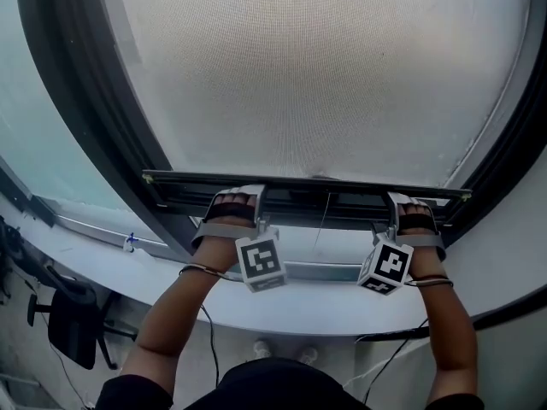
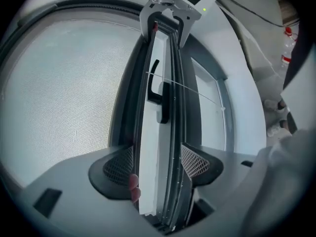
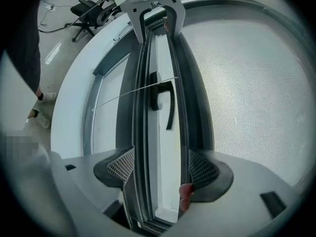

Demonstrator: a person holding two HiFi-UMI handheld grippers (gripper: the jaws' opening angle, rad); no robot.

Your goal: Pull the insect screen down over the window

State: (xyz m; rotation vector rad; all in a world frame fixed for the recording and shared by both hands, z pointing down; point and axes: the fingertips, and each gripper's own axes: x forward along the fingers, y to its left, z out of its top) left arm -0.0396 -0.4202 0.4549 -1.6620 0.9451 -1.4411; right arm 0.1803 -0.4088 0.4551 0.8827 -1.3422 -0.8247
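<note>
Near: left claw (image 2: 157, 164) and right claw (image 3: 160, 168) each clamped on the insect screen's bottom bar (image 1: 308, 186), either side of its handle (image 2: 154, 85). Bar low, apparently just above the sill (image 1: 325, 310). Far: mesh (image 1: 325, 75) covers the window.

It looked like an office or a plain workroom. A black swivel office chair (image 1: 70, 325) stood on the pale hard floor (image 1: 21, 361) at the lower left of the head view. Loose cables (image 1: 209, 342) trailed below the white sill (image 1: 325, 313), and a large dark-framed window (image 1: 81, 92) filled the top.
</note>
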